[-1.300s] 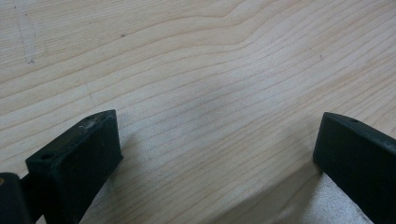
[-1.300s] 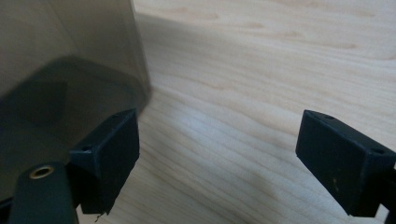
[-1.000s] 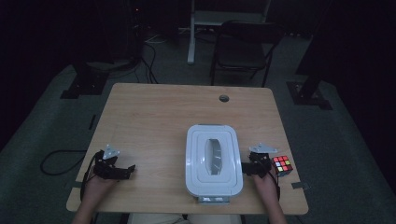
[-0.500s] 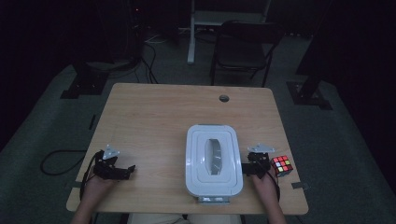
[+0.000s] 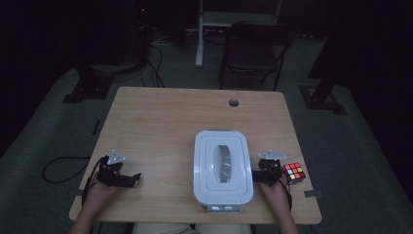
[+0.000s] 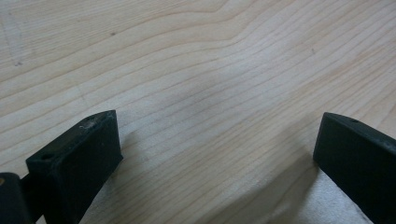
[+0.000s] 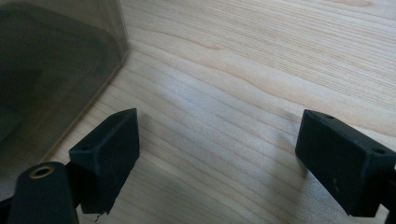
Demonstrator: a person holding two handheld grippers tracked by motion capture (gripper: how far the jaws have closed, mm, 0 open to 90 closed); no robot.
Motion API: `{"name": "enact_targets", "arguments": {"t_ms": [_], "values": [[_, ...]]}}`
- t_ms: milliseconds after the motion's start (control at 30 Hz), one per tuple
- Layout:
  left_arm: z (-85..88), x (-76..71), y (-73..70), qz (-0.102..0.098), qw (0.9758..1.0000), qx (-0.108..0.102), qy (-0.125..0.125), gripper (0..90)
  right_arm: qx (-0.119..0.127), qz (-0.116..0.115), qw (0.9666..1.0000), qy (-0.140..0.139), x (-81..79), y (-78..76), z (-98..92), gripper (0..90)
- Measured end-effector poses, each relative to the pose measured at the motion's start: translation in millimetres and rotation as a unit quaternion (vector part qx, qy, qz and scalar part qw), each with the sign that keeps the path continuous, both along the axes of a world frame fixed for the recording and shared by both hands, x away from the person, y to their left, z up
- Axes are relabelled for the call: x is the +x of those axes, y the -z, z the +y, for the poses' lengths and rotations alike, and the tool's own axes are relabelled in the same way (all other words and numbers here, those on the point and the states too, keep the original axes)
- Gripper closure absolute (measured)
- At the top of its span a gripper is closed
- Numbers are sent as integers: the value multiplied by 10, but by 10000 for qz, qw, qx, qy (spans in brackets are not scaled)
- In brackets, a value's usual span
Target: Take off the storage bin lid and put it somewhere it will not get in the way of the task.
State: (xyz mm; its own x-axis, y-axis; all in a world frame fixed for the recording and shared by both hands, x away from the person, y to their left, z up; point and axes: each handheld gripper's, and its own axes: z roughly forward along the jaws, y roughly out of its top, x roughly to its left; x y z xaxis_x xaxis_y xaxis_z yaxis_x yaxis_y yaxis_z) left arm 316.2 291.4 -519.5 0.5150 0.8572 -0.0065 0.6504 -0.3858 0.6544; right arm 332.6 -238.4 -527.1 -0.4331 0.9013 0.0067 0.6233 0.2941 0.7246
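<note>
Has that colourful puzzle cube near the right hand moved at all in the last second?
No. The puzzle cube sits in the same spot near the table's right edge, just right of the right gripper.

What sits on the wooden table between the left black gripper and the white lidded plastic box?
Nothing: in the high view, bare wooden table runs from the left gripper to the white box.

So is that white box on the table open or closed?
Closed: the white lid lies flat and square on the plastic box, covering its whole top.
</note>
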Motion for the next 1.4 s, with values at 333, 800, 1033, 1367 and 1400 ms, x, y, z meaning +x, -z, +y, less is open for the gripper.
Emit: {"name": "enact_targets", "arguments": {"t_ms": [333, 800, 1033, 1367, 1400], "values": [[-135, -36, -150, 54, 9996, -102, 260, 16, -1, -3, 10000, -2, 1, 0, 0, 134], [-574, -142, -781, -278, 9947, -108, 986, 16, -3, -1, 10000, -2, 0, 0, 0, 134], [-729, -190, -919, -406, 9906, -232, 1285, 16, 0, -1, 10000, -1, 0, 0, 0, 134], [-942, -225, -1144, -549, 9830, -453, 1692, 16, 0, 0, 10000, 0, 0, 0, 0, 133], [-970, -228, -1165, -545, 9823, -476, 1728, 16, 0, 0, 10000, 0, 0, 0, 1, 133]]}}
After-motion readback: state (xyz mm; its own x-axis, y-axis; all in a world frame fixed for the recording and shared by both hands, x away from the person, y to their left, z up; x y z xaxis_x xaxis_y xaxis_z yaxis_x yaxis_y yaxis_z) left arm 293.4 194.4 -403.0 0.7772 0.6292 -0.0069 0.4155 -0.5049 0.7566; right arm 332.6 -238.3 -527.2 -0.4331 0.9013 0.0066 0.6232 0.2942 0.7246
